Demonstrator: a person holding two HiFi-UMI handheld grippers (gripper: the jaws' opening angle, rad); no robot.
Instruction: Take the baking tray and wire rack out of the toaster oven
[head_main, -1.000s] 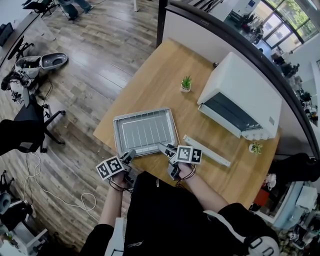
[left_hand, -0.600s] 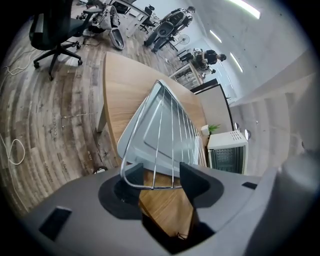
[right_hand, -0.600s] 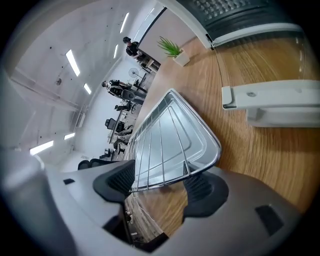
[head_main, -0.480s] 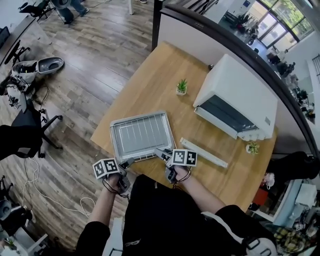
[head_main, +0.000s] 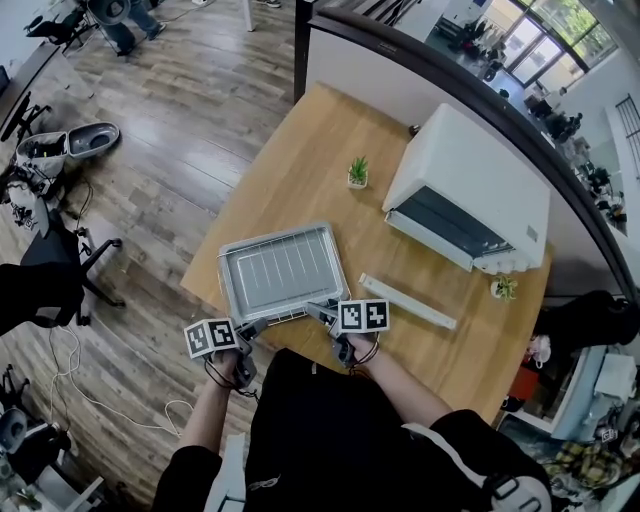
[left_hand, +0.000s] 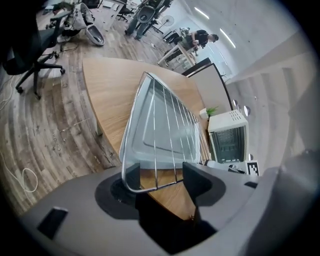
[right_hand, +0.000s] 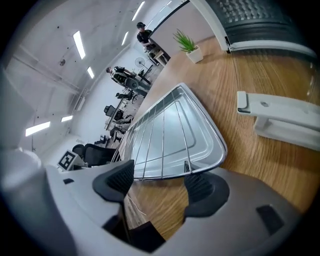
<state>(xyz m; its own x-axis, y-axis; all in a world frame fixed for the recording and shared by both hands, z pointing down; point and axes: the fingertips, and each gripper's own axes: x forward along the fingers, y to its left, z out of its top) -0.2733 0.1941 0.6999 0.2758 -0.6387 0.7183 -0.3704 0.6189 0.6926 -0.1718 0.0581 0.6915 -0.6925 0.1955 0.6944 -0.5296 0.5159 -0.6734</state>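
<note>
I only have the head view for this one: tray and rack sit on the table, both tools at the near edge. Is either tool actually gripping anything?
Observer: No. The left gripper view shows the left tool with its jaws opening. The near edge of the wire rack lies between them, unclamped.
Reviewer: And the right one?
Observer: The right tool stands open. The near rim of the baking tray runs across at its tips, and the pads are not pressing on it.
Reviewer: Is the rack resting in the tray?
Observer: Yes. Both gripper views show its wires running across the tray's basin.
</note>
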